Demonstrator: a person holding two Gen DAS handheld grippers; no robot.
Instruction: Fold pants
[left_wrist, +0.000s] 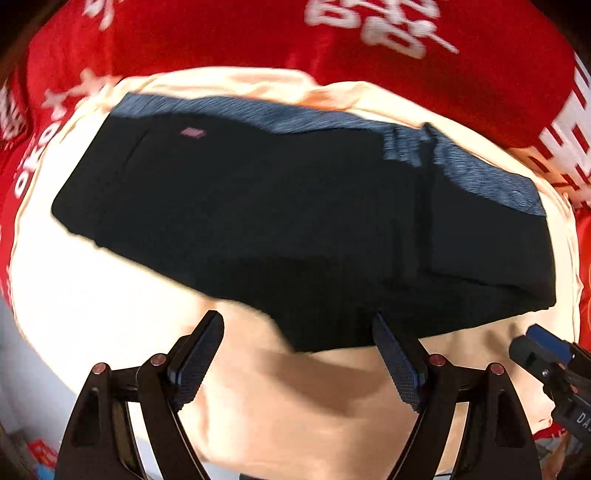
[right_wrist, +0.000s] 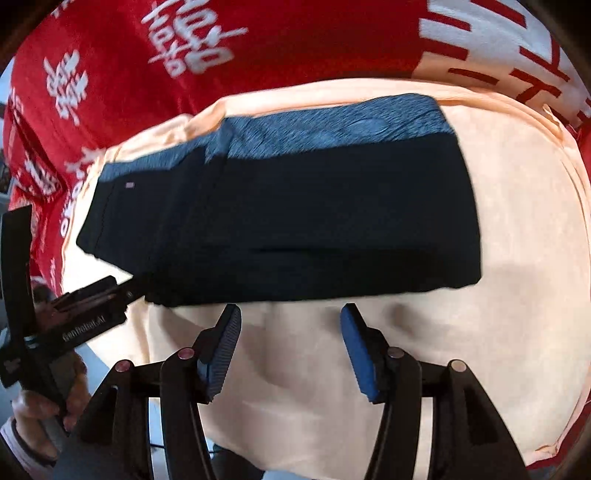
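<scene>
Dark navy pants (left_wrist: 295, 221) with a heathered blue waistband (left_wrist: 480, 166) lie folded into a broad block on a cream cloth (left_wrist: 110, 295); they also show in the right wrist view (right_wrist: 295, 221). My left gripper (left_wrist: 299, 325) is open and empty, just short of the pants' near edge, its right finger at the fabric. My right gripper (right_wrist: 290, 314) is open and empty, just before the near edge. The left gripper shows at the left of the right wrist view (right_wrist: 122, 291), its tip against the pants' near-left corner. The right gripper's tip (left_wrist: 539, 343) shows at the right of the left wrist view.
The cream cloth (right_wrist: 480, 350) lies over a red cloth with white characters (right_wrist: 258, 44) that surrounds it at the back and sides (left_wrist: 221, 33). A hand (right_wrist: 40, 410) holds the left gripper's handle.
</scene>
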